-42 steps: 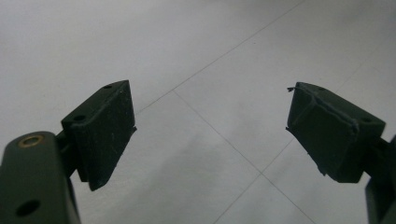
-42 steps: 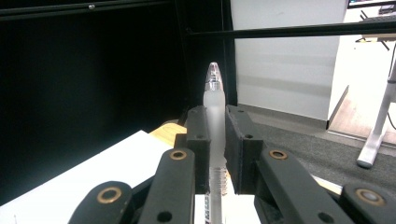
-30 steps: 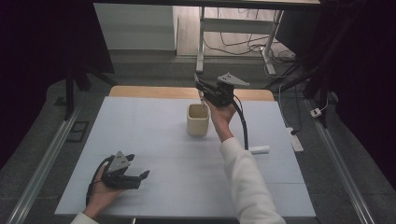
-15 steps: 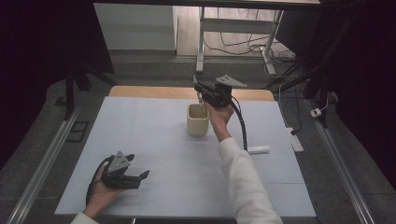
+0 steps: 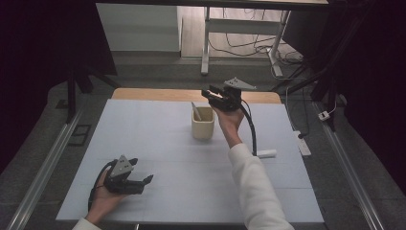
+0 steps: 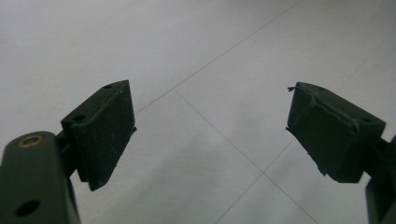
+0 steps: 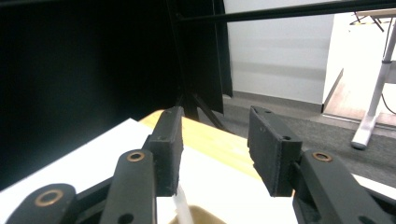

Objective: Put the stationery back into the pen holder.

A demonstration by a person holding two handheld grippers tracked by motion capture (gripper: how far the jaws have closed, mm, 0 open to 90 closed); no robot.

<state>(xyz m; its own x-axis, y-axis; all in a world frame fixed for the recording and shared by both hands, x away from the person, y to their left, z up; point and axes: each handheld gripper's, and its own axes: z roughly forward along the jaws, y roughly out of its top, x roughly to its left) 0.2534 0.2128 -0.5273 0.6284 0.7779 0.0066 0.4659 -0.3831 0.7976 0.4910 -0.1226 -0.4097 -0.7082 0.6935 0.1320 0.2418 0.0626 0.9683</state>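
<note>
two grippers are in use. right gripper (image 5: 213, 94) hovers above the beige cup (image 5: 203, 125) at the table's (image 5: 158, 143) far middle, jaws parted, holding nothing. a pale stick (image 5: 196, 111) leans inside the cup. left gripper (image 5: 143, 181) rests low near the front left edge, jaws wide apart, empty.

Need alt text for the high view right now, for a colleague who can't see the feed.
The right tongs, open, are held above a beige cup with a pale stick standing in it, mid-table. The left tongs, open, rest low near the front edge of the white table; a small white tube lies at right.
</note>
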